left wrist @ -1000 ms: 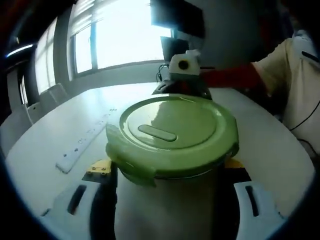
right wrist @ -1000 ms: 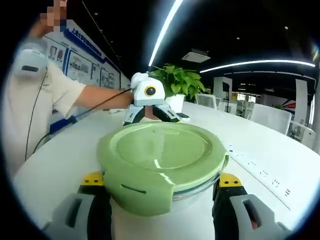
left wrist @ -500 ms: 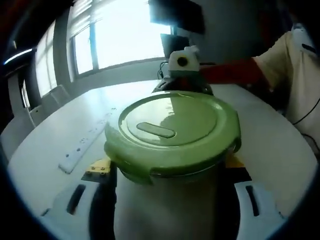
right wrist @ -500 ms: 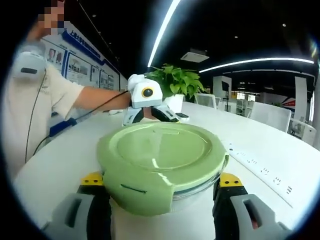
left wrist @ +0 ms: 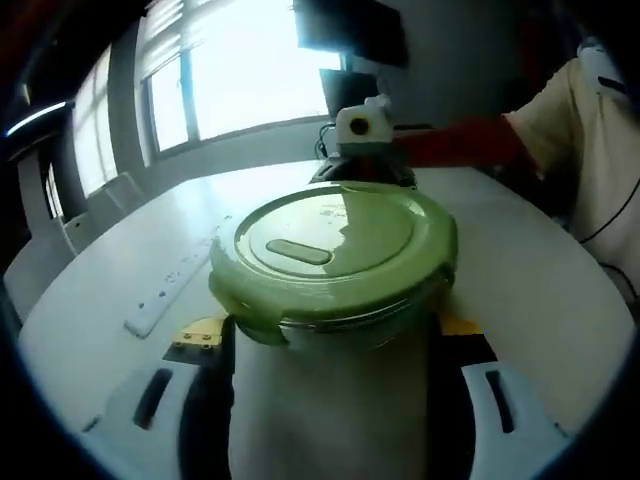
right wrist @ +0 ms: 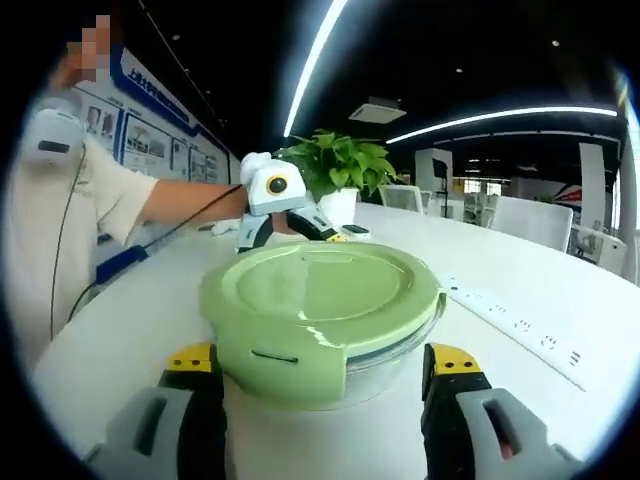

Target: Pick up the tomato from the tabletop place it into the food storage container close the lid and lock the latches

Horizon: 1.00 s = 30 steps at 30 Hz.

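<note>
Hand-held gripper, left | jaws apart, flanking container | lid on

Pale green lid on clear container, white table, yellow-tipped claws

The green lid looks like glossy smooth plastic, the container under it clear and glassy, and the white desk is pretty shiny too.

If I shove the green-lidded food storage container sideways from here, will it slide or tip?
Probably slide: the food storage container is low and wide, sitting flat on the smooth white table. Its clear base looks rigid, perhaps glass, so likely heavy for its size. The glossy lid could be slippery under a gripper.
</note>
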Tool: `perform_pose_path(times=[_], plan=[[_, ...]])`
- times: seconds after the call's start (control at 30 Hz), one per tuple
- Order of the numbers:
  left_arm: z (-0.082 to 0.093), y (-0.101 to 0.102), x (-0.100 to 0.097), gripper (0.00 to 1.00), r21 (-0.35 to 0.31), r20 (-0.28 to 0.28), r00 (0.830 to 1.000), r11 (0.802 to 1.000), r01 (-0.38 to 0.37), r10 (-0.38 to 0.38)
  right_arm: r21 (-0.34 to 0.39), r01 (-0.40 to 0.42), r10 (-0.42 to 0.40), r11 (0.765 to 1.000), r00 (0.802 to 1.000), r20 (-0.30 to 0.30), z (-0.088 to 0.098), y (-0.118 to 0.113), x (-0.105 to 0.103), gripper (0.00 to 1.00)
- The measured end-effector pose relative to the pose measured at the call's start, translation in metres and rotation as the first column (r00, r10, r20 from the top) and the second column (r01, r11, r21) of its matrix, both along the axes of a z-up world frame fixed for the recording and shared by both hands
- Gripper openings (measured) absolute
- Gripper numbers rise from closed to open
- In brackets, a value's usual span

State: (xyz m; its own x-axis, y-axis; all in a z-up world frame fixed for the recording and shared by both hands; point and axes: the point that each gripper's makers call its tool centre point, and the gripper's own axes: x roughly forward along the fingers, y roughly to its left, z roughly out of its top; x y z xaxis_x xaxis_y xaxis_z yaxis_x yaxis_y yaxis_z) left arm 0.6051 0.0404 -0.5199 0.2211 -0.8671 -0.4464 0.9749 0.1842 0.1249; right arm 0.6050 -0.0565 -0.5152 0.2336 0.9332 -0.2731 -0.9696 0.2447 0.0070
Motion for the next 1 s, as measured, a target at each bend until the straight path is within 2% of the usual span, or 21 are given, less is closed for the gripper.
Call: perform_pose_path(times=[0.13,0.2,0.27,0.33,0.4,0.53,0.57,0.67,0.8,1.0], plan=[[0.013,0.01,-0.007,0.71,-0.042,0.022,0.999,0.999,-0.025,0.026,0.009,0.03,-0.03,1.0,1.0,0.001,0.002,-0.01,-0.001,0.76],[0.023,0.016,-0.01,0.71,-0.054,0.074,0.996,0.998,-0.044,0.048,0.01,0.044,-0.044,0.999,0.999,0.008,0.004,-0.015,-0.004,0.75],[0.034,0.02,-0.017,0.71,-0.077,0.097,0.994,0.996,-0.048,0.055,0.037,0.049,-0.05,0.998,0.999,0.007,0.012,-0.02,-0.011,0.75],[0.055,0.025,-0.022,0.71,-0.139,0.126,0.988,0.987,-0.075,0.093,0.063,0.065,-0.066,0.996,0.998,0.011,0.019,-0.024,-0.015,0.75],[0.062,0.031,-0.026,0.7,-0.153,0.141,0.984,0.984,-0.091,0.113,0.07,0.084,-0.086,0.994,0.996,0.029,0.023,-0.027,-0.015,0.75],[0.071,0.039,-0.037,0.69,-0.17,0.184,0.972,0.979,-0.116,0.147,0.102,0.177,-0.186,0.979,0.979,0.08,0.039,-0.036,-0.013,0.73],[0.072,0.041,-0.04,0.69,-0.169,0.193,0.969,0.978,-0.122,0.155,0.123,0.185,-0.196,0.975,0.977,0.082,0.045,-0.037,-0.02,0.72],[0.06,0.05,-0.056,0.67,-0.096,0.243,0.955,0.984,-0.148,0.167,0.213,0.202,-0.221,0.956,0.972,0.072,0.069,-0.036,-0.033,0.72],[0.066,0.049,-0.08,0.68,-0.162,0.239,0.954,0.976,-0.143,0.179,0.221,0.215,-0.243,0.951,0.964,0.105,0.081,-0.043,-0.048,0.72],[0.084,0.058,-0.091,0.69,-0.239,0.257,0.934,0.953,-0.185,0.246,0.207,0.261,-0.295,0.943,0.944,0.149,0.089,-0.056,-0.063,0.72]])
